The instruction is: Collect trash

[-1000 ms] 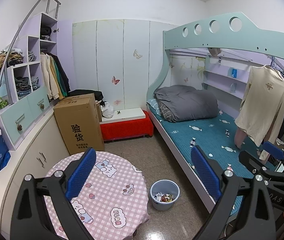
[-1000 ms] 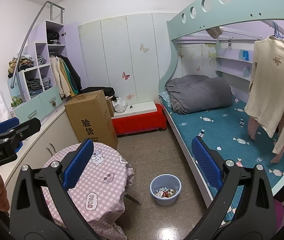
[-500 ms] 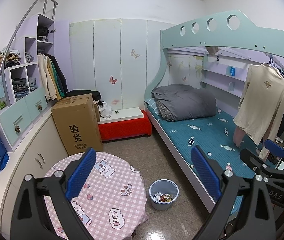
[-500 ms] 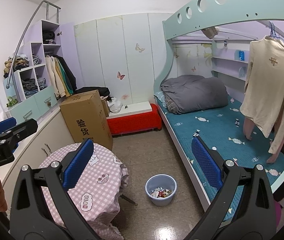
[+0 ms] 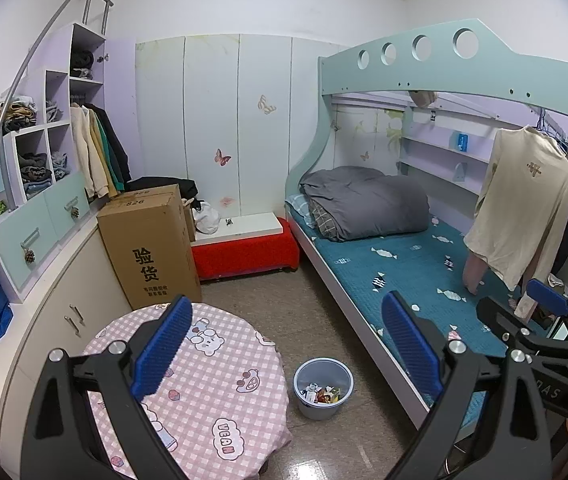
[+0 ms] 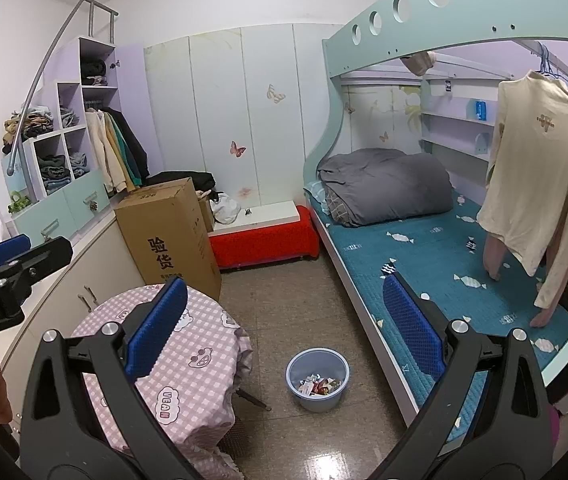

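Observation:
A pale blue bin (image 5: 323, 387) stands on the floor between the round table and the bed, with several colourful wrappers (image 5: 321, 394) inside. It also shows in the right wrist view (image 6: 317, 376). My left gripper (image 5: 284, 346) is open and empty, held high above the table and bin. My right gripper (image 6: 281, 330) is open and empty, also held high over the floor. The right gripper shows at the right edge of the left wrist view (image 5: 540, 320), and the left gripper at the left edge of the right wrist view (image 6: 15, 256).
A round table with a pink checked cloth (image 5: 199, 392) stands at lower left. A cardboard box (image 5: 149, 246), a red bench (image 5: 245, 252), wall cabinets (image 5: 43, 216) and a bunk bed with a teal mattress (image 5: 412, 276) surround the tiled floor (image 5: 284, 308). A cream sweater (image 5: 524, 208) hangs at right.
Both views have drifted slightly, so the bin and table sit a little further left in the frames. Both grippers stay open and empty.

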